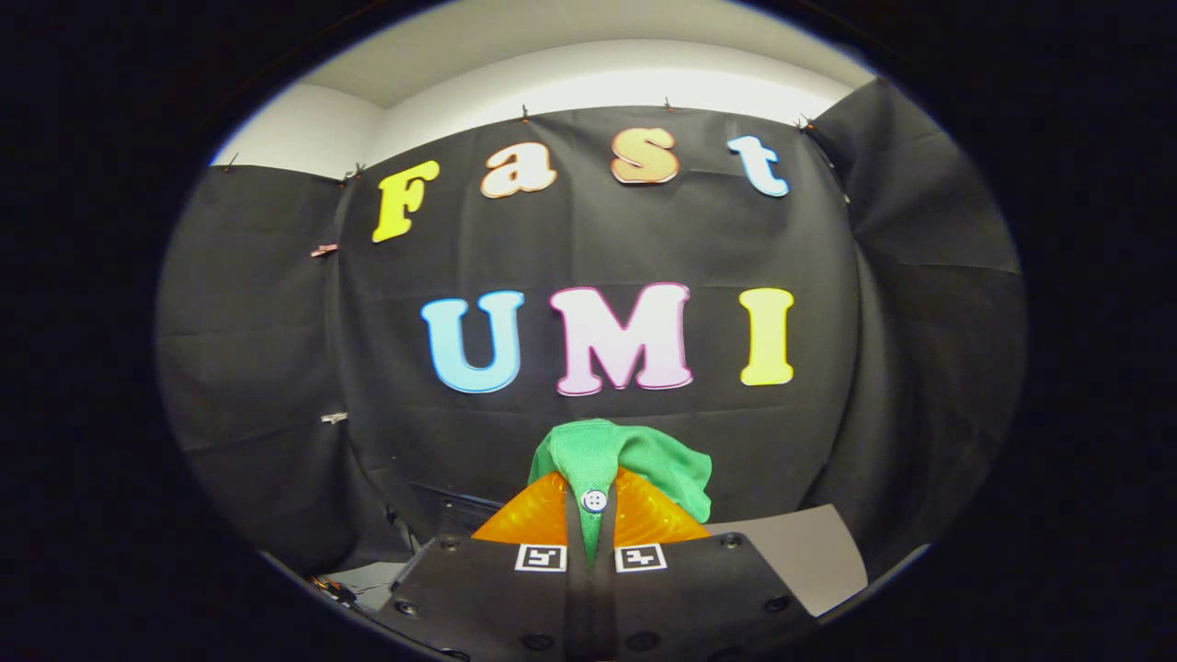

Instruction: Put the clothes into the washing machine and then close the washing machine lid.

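Clothes here come down to one green garment (634, 455), a knit piece with a white button (595, 500), bunched up and lifted clear of the pale desk (809, 552) that shows below and to one side of the jaws, with the black booth wall behind it. It is probably held this high so that it can be carried over to the washing machine without dragging. The gripper (590, 515) has its jaws closed on a fold of the fabric, the button sitting right in the narrow slot between them and the rest of the cloth mounded just ahead of and above them.
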Tool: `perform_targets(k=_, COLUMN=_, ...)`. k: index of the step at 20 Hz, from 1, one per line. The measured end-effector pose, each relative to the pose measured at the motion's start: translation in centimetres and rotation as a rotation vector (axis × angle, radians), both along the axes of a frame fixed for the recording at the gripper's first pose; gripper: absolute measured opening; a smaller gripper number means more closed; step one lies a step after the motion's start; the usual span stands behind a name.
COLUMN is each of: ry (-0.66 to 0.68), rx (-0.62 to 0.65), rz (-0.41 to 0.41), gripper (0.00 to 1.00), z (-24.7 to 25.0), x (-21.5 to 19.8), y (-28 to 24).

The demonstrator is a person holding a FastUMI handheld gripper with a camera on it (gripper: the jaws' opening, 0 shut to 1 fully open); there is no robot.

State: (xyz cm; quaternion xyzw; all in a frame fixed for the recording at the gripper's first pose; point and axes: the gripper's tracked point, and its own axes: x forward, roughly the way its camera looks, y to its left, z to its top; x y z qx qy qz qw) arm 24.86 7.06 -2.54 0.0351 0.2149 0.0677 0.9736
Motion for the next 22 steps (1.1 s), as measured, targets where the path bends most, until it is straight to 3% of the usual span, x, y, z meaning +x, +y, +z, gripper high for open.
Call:
perform_targets(k=6, ry=0.042, rx=0.052, rz=0.178, gripper=0.05, z=-4.1, x=-0.3, y=9.1)
perform_targets(k=10, ry=0.153, rx=0.091, rz=0.292, gripper=0.05, z=-9.6, x=-0.7, y=14.2)
perform_targets(k=22, ry=0.448, rx=0.060, rz=0.450, gripper=0.05, z=-27.8, x=-0.2, y=19.9)
